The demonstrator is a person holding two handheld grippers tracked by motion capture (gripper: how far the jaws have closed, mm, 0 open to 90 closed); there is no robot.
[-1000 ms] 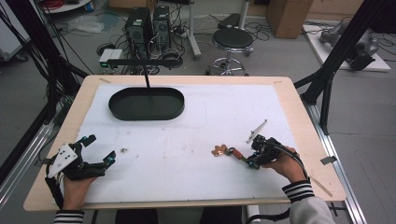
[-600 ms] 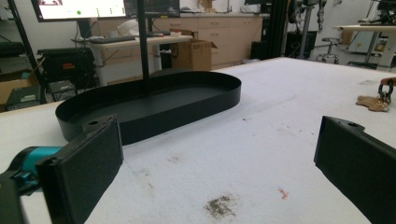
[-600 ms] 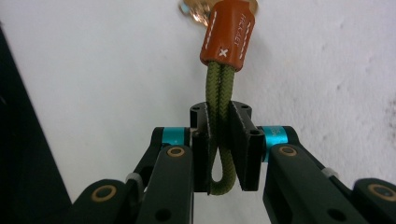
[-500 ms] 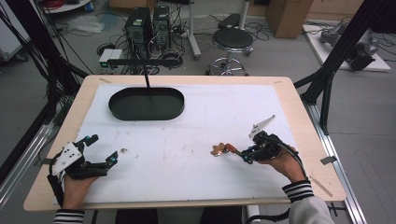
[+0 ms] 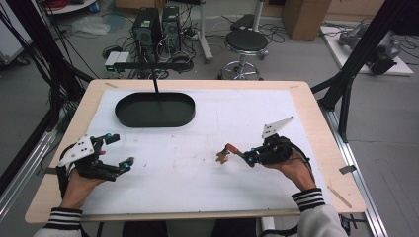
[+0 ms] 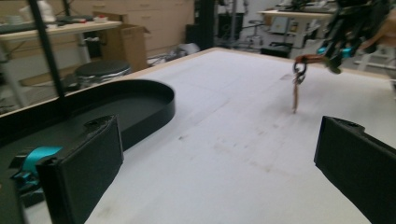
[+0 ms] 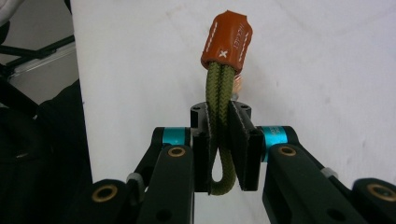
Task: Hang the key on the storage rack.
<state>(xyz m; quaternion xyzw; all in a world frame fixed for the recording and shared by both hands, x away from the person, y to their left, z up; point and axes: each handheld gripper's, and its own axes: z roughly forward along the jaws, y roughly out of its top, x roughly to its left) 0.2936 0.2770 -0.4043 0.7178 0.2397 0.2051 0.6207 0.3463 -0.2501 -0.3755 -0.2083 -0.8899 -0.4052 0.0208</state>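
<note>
the right gripper [image 7: 219, 140] has its 2 black jaws pressed together on a loop of olive-green cord [image 7: 218, 102], which runs up between them into an orange leather tab [image 7: 227, 39] with white stitching. in the high view this gripper [image 5: 245, 157] sits at the right side of the table, held by the person's right hand [image 5: 291, 165], and the keychain [image 5: 225, 153] hangs from its tip just above the white mat [image 5: 207, 133]. in the left gripper view the same keychain [image 6: 297, 81] dangles from the far gripper, a metal ring and a thin piece below the orange tab reaching down toward the mat.

the left gripper [image 5: 117, 150] rests near the table's left edge in the person's left hand [image 5: 79, 180], its 2 jaws spread wide apart with nothing between them. its own view shows both jaws at the frame's sides with bare mat between.

a black oval tray [image 5: 154, 109] lies on the mat toward the far left, well apart from both grippers. a thin black pole [image 5: 154, 79] rises in front of it. beyond the table stand a stool [image 5: 245, 42] and 2 computer towers [image 5: 158, 24].
</note>
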